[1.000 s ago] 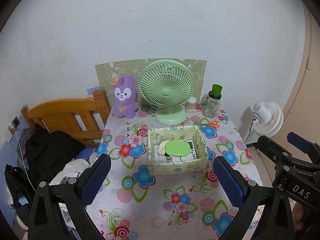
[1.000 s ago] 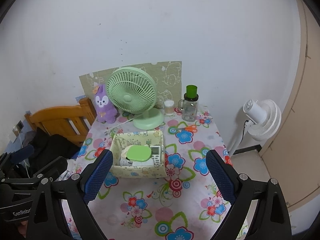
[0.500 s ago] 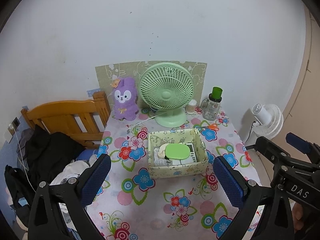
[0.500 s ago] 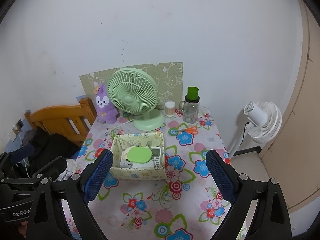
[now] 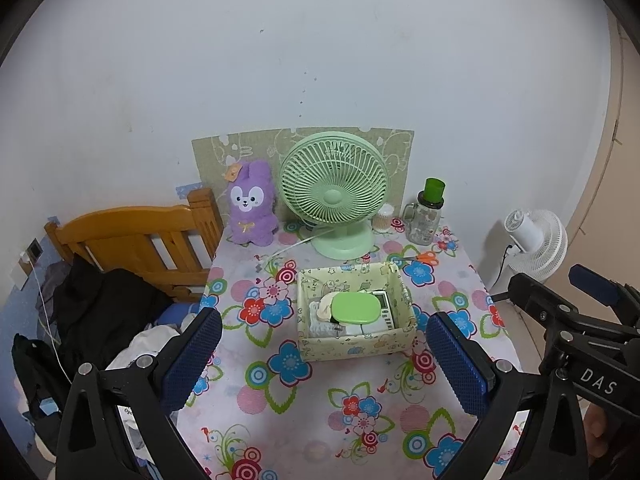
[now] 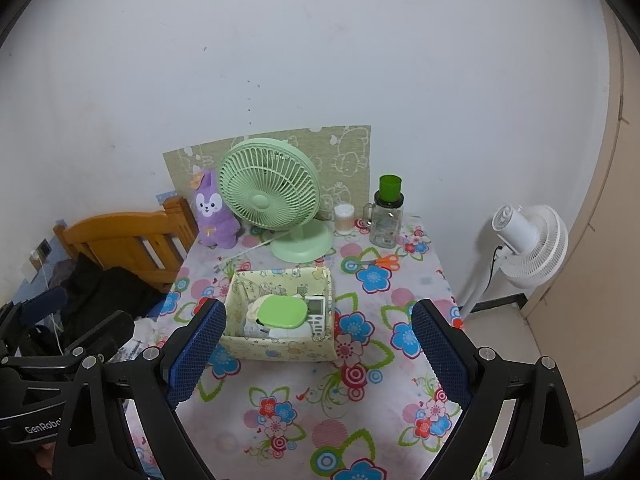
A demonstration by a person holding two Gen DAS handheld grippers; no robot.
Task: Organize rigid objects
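1. The left gripper (image 5: pixel 324 356) hangs above the near part of the table with its blue pads spread wide and nothing between them; the right gripper (image 6: pixel 318 354) does the same beside it, jaws wide apart and empty.
2. Each shows up in the other's camera: the right one at the right edge of the left wrist view, the left one at the lower left of the right wrist view.
3. Just beyond both pairs of fingers sits the yellow patterned box (image 5: pixel 352 346), open-topped, near the middle of the floral tablecloth (image 5: pixel 280 400).
4. Inside the box lie the gathered items: a green oval lid (image 5: pixel 355 307) on top, a white remote control (image 6: pixel 319 314) along the right wall, and some pale pieces under and left of the lid (too jumbled to name).
5. Past the box, orange-handled scissors (image 6: pixel 380 261) lie flat on the cloth, apart from the box's far right corner.
6. Along the back edge stand a purple plush rabbit (image 5: pixel 251 203), a green desk fan (image 5: pixel 335 196) with its white cord trailing over the cloth, a small pale cup (image 6: pixel 344 218) and a glass jar with a green cap (image 6: pixel 387 212).
7. Off the table, a wooden bed frame (image 5: pixel 136 240) with dark clothing is to the left, and a white floor fan (image 6: pixel 528 240) stands to the right by the wall.
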